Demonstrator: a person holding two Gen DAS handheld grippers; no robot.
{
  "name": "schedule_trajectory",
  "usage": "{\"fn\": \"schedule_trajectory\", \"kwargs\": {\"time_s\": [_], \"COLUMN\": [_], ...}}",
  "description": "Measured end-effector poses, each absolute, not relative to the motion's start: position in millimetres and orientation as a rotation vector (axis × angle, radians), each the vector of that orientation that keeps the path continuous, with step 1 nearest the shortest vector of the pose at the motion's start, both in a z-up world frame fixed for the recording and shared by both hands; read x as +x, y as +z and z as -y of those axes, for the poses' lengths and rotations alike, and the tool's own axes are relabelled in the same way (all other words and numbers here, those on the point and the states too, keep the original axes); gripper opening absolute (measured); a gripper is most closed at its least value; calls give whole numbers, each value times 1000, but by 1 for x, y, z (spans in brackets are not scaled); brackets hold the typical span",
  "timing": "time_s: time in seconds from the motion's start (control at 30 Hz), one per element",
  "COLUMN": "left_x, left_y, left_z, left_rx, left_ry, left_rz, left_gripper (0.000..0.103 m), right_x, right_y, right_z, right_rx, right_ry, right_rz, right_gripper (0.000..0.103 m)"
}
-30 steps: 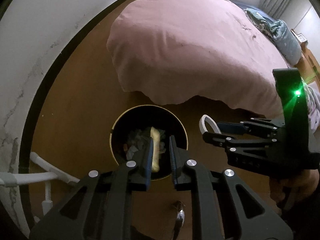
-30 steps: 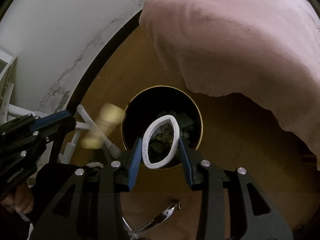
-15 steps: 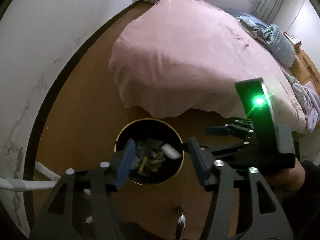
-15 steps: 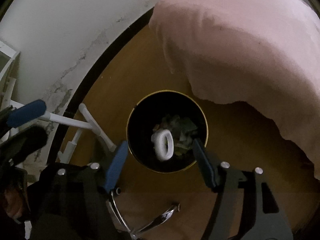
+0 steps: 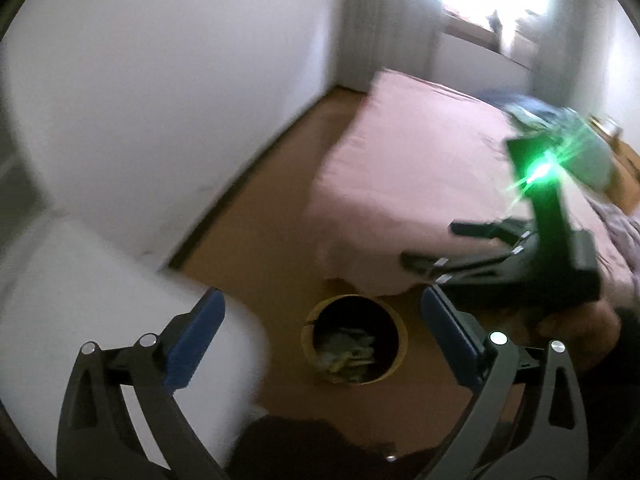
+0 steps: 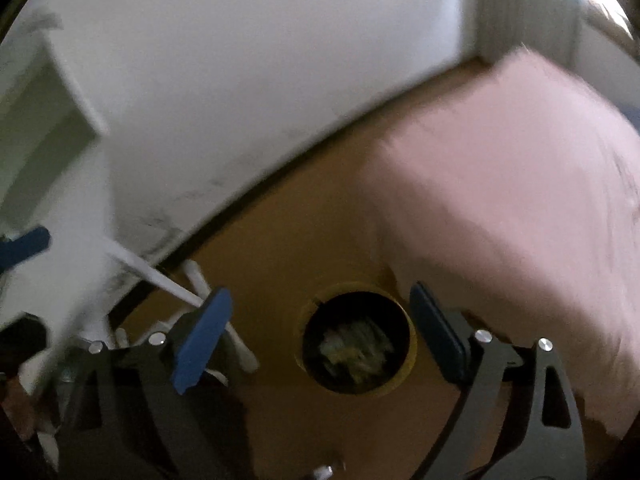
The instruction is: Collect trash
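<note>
Both the left hand-held gripper (image 5: 322,330) and the right hand-held gripper (image 6: 322,332) gape wide and empty above the trash bin (image 5: 394,320) holding crumpled trash (image 5: 350,354), near the pink bed (image 5: 420,176).

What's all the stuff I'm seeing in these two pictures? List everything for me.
Trash bin: one, black inside with a yellow rim, on the floor at the foot of the bed.
Trash: a pale, blurred heap inside the bin.
Bed: one, pink cover, right of the bin.
Floor: brown wood.
Wall: white, to the left.
White rack: one, beside the wall.
Left gripper: black, blue-padded jaws wide apart, empty.
Right gripper: the same, empty.
</note>
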State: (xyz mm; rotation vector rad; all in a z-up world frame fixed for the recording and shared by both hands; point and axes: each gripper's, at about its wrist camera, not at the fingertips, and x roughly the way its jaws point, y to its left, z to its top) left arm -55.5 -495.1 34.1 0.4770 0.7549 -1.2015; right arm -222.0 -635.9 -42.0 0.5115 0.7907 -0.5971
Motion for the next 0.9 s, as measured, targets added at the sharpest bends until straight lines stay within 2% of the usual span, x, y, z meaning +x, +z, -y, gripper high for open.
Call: {"fn": "schedule_trajectory", "kwargs": {"time_s": [0.23,0.5,0.7,0.9], "left_x": [26,64,66,56], "left_y": [68,73,66,71], "left_z": [331,145,61,30], "left_rx": [351,196,116,72], "left_ry": [-754,-298,-126,-60], "left_rz": [-754,-763,-782,-771], "left_gripper": [96,96,96,96], "right_x": [-111,-23,9,21], "right_y": [26,48,47,43], "right_z": [527,408,340,313], "right_rx": [325,201,138,84], "right_ry": [-290,-14,103,99], "right_rz": [-696,-674,-677,-677], "right_gripper": [90,90,90,90]}}
